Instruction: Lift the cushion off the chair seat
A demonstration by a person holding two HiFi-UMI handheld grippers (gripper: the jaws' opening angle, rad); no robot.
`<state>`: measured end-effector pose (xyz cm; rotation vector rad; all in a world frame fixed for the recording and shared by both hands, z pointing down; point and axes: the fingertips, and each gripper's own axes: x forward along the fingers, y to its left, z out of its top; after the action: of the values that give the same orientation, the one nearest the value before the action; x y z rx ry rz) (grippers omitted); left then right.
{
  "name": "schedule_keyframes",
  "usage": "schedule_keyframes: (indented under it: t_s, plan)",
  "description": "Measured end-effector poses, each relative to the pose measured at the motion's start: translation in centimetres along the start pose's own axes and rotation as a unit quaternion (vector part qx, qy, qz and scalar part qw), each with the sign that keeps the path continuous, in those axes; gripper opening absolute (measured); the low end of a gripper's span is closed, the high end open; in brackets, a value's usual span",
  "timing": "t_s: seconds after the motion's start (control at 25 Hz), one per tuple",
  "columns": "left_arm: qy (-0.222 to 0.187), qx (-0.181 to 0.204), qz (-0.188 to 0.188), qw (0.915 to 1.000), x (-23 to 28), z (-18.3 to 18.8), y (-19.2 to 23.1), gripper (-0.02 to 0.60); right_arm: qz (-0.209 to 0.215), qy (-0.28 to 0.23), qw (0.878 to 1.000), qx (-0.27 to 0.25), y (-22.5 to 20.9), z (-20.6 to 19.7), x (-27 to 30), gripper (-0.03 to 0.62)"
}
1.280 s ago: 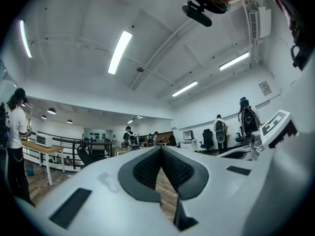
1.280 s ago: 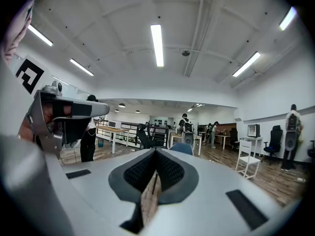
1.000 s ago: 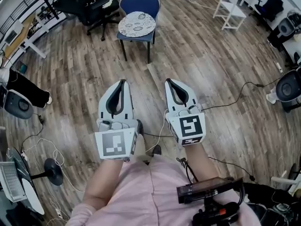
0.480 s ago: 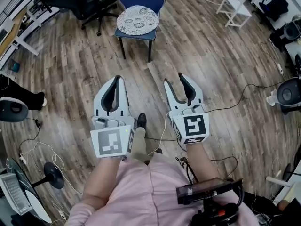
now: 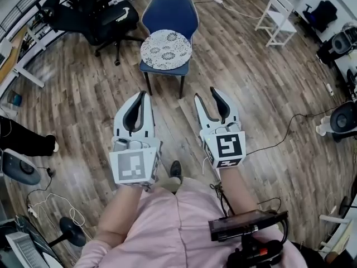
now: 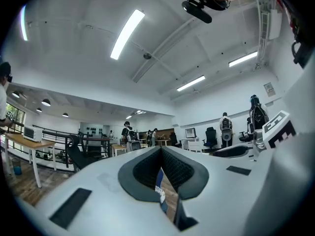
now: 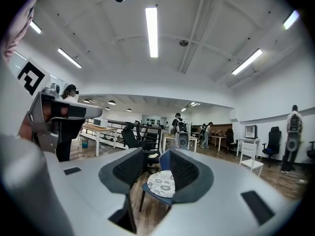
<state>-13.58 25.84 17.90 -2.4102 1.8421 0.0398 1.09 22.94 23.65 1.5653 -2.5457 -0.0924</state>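
One cushion [image 5: 165, 49] is lying on the chair [image 5: 170, 13], likely light and floppy, best pinched at its rim; left gripper [image 5: 142, 95] jaws clenched empty, right gripper [image 5: 206, 94] released.

The right gripper's [image 7: 153, 156] jaws stand apart, framing the far blue chair [image 7: 147, 189]; the round patterned cushion [image 7: 161, 183] lies on its seat.

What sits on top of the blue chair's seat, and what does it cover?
A round white patterned cushion lies flat on the blue chair. It covers most of the seat; only the seat's blue front edge and the backrest show. Anything beneath the cushion cannot be seen.
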Motion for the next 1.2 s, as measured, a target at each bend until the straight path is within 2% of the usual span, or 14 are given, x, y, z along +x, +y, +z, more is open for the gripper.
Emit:
schedule_keyframes:
  t_s: [0.32,0.68,1.0,1.2]
  plan:
    - [0.005,-0.003,-0.011,0.9999,4.3,-0.8,1.7,0.011,-0.012,-0.009,1.0,-0.002,-1.8,1.1,4.3,0.158]
    - [0.036,0.0,-0.016,0.9992,11.9,-4.7,2.7,0.011,-0.018,0.007,1.0,0.012,-5.9,-1.5,11.1,0.15]
    - [0.064,0.009,-0.012,0.9979,24.8,-7.9,4.9,0.011,-0.018,0.027,0.999,0.029,-13.6,-3.6,22.5,0.146]
    - [0.073,0.021,-0.005,0.9971,33.5,-8.3,6.1,0.011,-0.003,0.023,0.999,0.035,-18.5,-3.0,30.5,0.144]
